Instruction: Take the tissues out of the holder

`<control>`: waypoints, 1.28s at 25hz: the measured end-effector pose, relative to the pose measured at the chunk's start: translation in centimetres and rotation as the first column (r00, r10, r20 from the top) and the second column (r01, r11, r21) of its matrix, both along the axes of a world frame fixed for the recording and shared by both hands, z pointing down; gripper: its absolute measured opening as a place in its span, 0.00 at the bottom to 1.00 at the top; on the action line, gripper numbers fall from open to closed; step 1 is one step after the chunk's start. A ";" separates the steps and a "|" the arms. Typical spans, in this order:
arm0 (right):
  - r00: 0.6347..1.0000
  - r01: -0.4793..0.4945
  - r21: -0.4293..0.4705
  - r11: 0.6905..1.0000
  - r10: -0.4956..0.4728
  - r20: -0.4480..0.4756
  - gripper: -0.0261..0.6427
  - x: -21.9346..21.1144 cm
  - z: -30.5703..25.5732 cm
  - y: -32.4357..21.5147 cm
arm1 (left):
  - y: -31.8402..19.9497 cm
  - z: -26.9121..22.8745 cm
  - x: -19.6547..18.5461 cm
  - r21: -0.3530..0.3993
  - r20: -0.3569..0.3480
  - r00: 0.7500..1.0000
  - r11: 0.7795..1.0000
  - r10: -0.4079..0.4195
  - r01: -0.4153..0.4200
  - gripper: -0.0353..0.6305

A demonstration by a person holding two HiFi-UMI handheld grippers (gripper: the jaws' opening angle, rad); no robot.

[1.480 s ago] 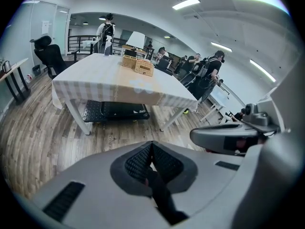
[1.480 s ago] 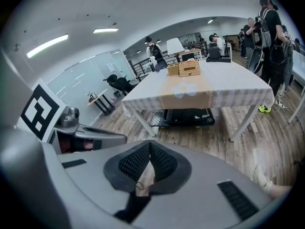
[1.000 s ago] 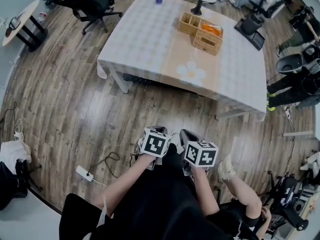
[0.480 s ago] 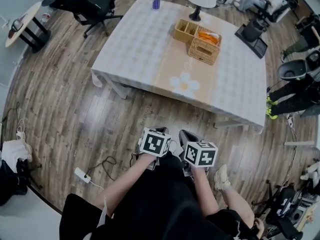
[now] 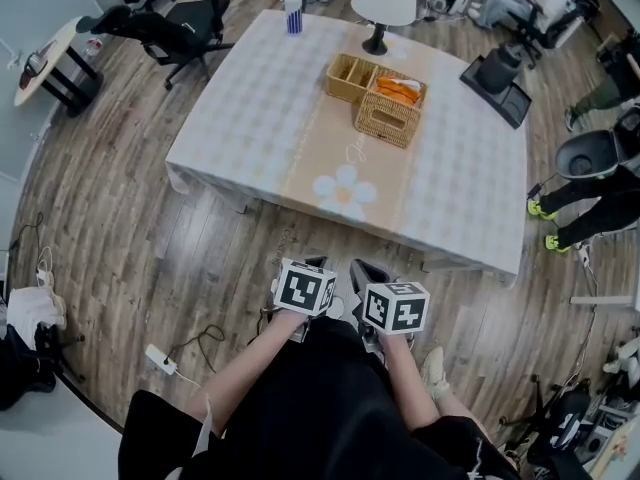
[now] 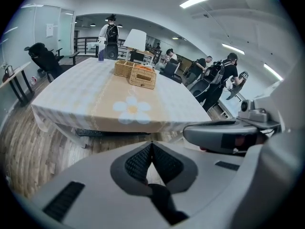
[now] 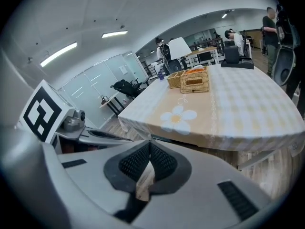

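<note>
Over the last second I have walked nearer to the long table with the pale checked cloth [image 5: 240,118]. In the head view it now lies closer to both grippers, but still well apart from them, so I judge the task is only at the approach. The light-brown woven wicker box [image 5: 385,120], which I take for the holder, stands on the beige runner toward the far side. The tissues I cannot make out. The left gripper [image 6: 152,143] has its jaws together and empty, and the right gripper [image 7: 150,142] is likewise closed on nothing.
</note>
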State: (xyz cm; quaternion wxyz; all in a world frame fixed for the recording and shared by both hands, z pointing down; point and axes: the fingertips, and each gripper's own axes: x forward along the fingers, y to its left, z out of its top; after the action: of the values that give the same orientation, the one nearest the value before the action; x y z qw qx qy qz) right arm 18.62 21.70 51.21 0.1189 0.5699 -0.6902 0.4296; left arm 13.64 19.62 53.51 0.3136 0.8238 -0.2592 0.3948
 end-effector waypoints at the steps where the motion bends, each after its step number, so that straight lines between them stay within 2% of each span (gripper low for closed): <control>1: 1.000 0.004 0.001 1.000 -0.004 0.003 0.06 0.4 0.0 -0.2 | -0.2 0.1 0.5 0.000 0.001 1.000 1.000 -0.001 0.001 0.05; 11: 0.999 0.019 0.008 1.000 -0.019 0.030 0.06 2.8 0.1 -1.7 | -1.4 -0.2 3.3 0.008 0.014 1.000 1.000 -0.008 0.008 0.05; 20: 1.000 -0.008 0.010 1.000 0.008 0.019 0.06 4.4 0.6 -3.1 | -3.0 0.6 5.6 -0.003 -0.006 1.000 1.000 0.028 -0.028 0.05; 32: 0.998 -0.056 0.013 0.998 0.057 -0.016 0.06 7.5 0.2 -8.7 | -9.0 0.2 9.1 0.010 -0.026 0.996 0.997 0.080 -0.080 0.05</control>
State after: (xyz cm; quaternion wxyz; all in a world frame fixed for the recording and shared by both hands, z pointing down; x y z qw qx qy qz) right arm 26.14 12.97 51.40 0.1087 0.5934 -0.6756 0.4239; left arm 22.76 10.62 53.73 0.2973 0.8400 -0.2238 0.3950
